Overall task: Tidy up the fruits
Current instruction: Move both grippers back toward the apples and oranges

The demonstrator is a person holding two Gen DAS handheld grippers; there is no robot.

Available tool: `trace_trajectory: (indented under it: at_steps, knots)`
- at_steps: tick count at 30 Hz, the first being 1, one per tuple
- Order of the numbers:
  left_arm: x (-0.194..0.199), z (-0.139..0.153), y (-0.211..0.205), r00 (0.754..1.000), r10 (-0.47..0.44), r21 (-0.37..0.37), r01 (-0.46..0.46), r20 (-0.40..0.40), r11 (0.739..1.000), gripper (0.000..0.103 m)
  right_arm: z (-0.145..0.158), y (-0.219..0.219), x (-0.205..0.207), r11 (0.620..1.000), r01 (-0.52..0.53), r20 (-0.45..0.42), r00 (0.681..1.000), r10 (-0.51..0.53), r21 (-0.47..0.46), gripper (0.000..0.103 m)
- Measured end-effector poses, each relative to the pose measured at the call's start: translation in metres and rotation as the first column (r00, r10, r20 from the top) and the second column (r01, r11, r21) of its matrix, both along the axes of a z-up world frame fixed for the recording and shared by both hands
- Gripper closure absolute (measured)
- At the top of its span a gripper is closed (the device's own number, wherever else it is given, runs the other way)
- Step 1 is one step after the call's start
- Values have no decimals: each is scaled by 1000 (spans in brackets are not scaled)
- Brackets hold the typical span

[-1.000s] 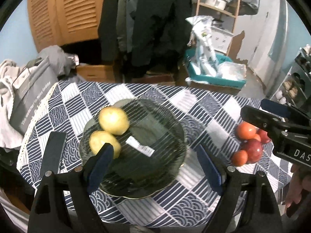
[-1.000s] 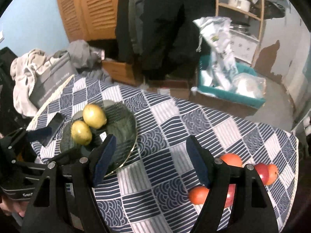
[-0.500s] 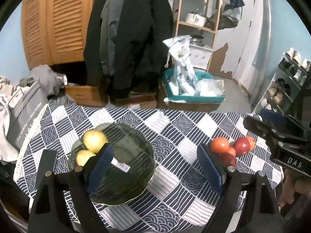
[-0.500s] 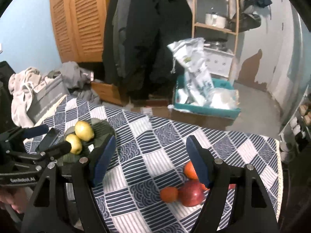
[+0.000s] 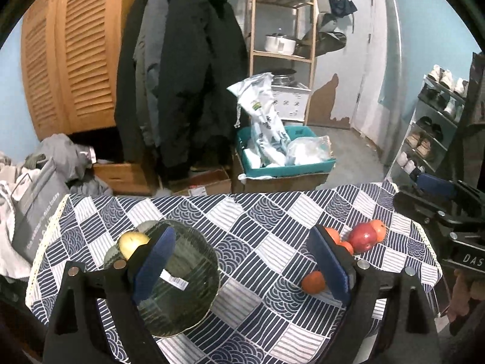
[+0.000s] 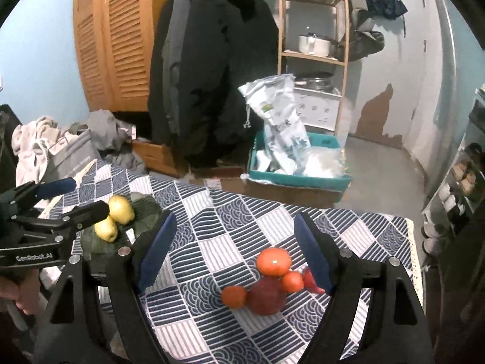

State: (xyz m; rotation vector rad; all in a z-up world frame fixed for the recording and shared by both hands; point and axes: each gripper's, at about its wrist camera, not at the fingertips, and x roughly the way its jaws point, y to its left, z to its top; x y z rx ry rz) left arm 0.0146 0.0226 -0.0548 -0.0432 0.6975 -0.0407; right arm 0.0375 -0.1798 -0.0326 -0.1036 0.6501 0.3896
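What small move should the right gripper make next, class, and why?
Probably lower the right gripper, empty with jaws opening, onto the nearest orange. Two yellow fruits already sit on the glass plate, while the red and orange pile lies loose on the tablecloth.

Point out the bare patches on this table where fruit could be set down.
The widest free stretch of tablecloth lies between the glass plate and the red and orange fruit cluster. The plate's right half is bare too. It is crowded around the cluster.
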Motion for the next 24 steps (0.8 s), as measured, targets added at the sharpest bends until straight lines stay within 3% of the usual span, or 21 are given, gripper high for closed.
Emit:
trace_trajectory:
  at_steps: [11, 18, 24]
  knots:
    - [8, -5, -28, 998, -55, 14, 55, -3, 998, 9, -6, -34, -3, 999, 52, -13, 999, -52, 3, 17]
    - [18, -27, -43, 996, -83, 41, 84, -43, 996, 9, -30, -46, 9, 998, 67, -91, 994, -66, 4, 17]
    - [31, -55, -51, 992, -85, 71, 92, -97, 993, 9, -67, -50, 28, 997, 78, -201, 977, -77, -6, 17]
